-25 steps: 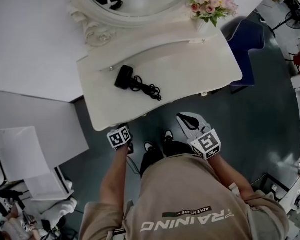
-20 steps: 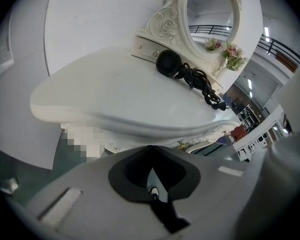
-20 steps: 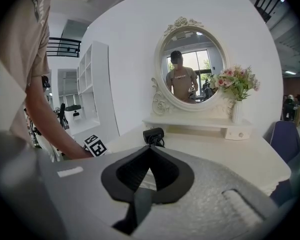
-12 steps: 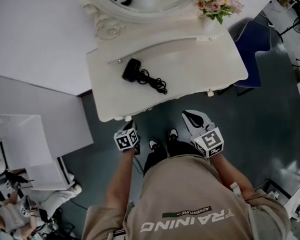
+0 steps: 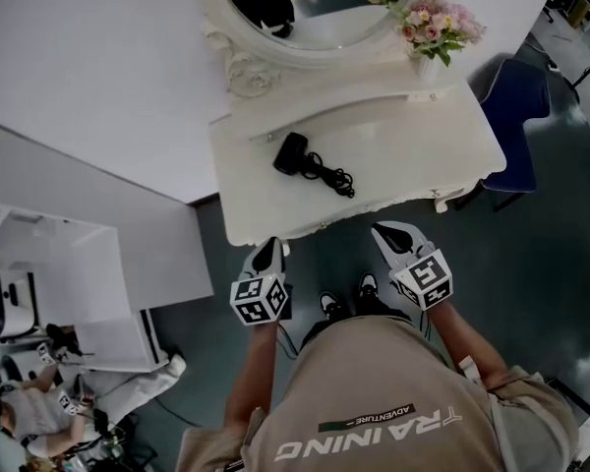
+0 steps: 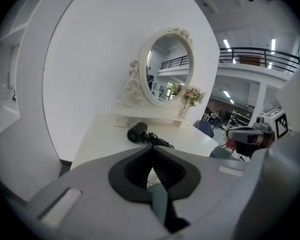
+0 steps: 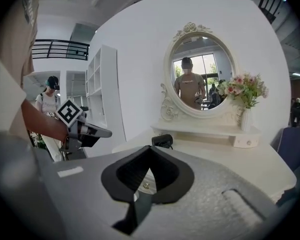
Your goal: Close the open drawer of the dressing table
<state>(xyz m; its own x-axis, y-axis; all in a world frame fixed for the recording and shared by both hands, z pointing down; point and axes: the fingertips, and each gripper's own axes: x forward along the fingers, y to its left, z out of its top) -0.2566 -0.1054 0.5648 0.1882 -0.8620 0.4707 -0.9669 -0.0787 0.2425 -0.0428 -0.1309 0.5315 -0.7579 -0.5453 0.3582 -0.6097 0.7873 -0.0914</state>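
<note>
Head view: your left gripper (image 5: 266, 255) & right gripper (image 5: 383, 234), jaws pressed together, empty, hang just before white carved dressing table (image 5: 413, 146). Drawer front (image 7: 146, 185) under its edge, barely seen; shove off-centre & it may skew, jam.

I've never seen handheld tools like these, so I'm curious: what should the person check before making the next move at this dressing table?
1. Left gripper empty: jaws together, nothing between them. Ok.
2. Right gripper empty: jaws together, nothing held. Ok.
3. Drawer left to push: in the head view none sticks out past the front of the dressing table. Cannot tell.
4. Hair dryer out of the way: it lies with its cord mid-tabletop, back from the front edge. Ok.
5. Flowers safe: they stand upright at the back, beside the mirror. Ok.
6. Grippers apart from the table front: both are close to it. Cannot tell.
</note>
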